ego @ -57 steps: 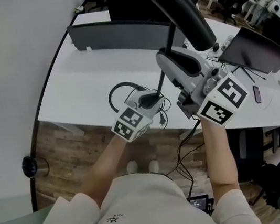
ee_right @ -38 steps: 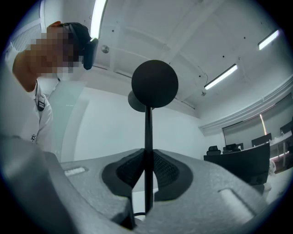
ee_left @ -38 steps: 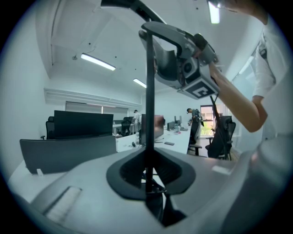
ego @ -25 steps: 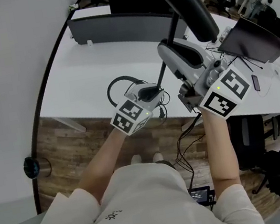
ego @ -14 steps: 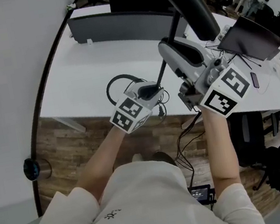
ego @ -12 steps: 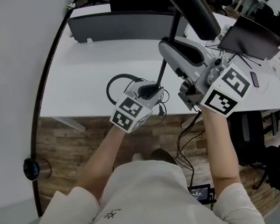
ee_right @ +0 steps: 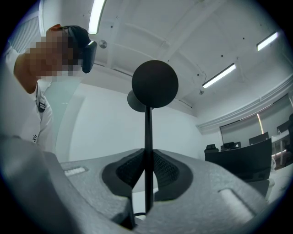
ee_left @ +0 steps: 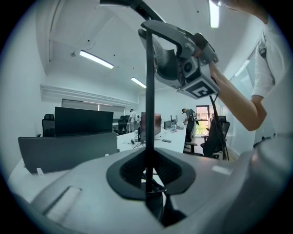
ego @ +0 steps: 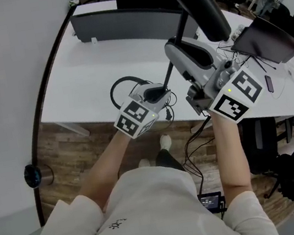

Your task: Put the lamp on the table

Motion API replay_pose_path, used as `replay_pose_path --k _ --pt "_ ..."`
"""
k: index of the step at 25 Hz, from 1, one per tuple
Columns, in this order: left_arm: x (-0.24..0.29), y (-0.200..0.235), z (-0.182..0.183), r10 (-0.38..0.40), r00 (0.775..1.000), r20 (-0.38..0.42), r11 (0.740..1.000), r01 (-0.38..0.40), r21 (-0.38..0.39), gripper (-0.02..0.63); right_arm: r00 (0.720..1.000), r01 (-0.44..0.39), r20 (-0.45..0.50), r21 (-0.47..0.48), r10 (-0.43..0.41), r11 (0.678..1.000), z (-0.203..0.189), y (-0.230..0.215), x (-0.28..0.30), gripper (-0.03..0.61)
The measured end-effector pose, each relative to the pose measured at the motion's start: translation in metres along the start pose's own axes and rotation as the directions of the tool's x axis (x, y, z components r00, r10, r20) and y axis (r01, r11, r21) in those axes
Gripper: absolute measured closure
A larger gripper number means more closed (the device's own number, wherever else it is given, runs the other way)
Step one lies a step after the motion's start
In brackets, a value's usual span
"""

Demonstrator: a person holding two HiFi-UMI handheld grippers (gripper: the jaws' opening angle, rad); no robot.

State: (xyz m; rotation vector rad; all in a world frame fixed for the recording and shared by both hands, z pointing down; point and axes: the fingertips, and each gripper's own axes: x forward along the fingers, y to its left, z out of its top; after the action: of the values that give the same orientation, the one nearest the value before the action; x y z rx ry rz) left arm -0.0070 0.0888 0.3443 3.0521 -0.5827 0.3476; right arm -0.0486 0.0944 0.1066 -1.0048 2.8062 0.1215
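A black lamp (ego: 195,1), made of a thick curved arm and a thin straight rod (ee_left: 147,91), is held over the near edge of a smooth white table (ego: 83,69). The rod is clamped low down by the left gripper (ee_left: 146,176), whose ribbed dark fingers (ee_left: 174,170) are closed onto it. Higher up, the same rod is gripped by the right gripper (ee_right: 147,176), its fingers shut on it below a round black knob (ee_right: 154,83). A thin black loop (ego: 112,93) is seen on the table just beside the left gripper. Bare table surface is left open to the left, bounded at the far edge by a dark flat partition (ego: 120,26). A dark screen (ego: 266,44) is set well apart to the right. Wood-grain floor (ego: 69,155) is shown below the table's near edge
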Motion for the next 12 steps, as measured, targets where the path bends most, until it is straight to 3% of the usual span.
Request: replay_pose_path --k 5,12 --pt "0.014 0.009 -0.014 0.01 1.0 -0.001 1.0 -0.01 -0.008 0.568 1.0 -0.014 -0.001 0.007 0.014 1.0 -0.017 -0.015 0.0 0.531" --pt "0.034 0.053 -0.004 0.017 1.0 -0.012 1.0 -0.017 -0.021 0.568 1.0 -0.028 -0.006 0.023 0.028 0.999 -0.017 -0.058 0.029 0.531"
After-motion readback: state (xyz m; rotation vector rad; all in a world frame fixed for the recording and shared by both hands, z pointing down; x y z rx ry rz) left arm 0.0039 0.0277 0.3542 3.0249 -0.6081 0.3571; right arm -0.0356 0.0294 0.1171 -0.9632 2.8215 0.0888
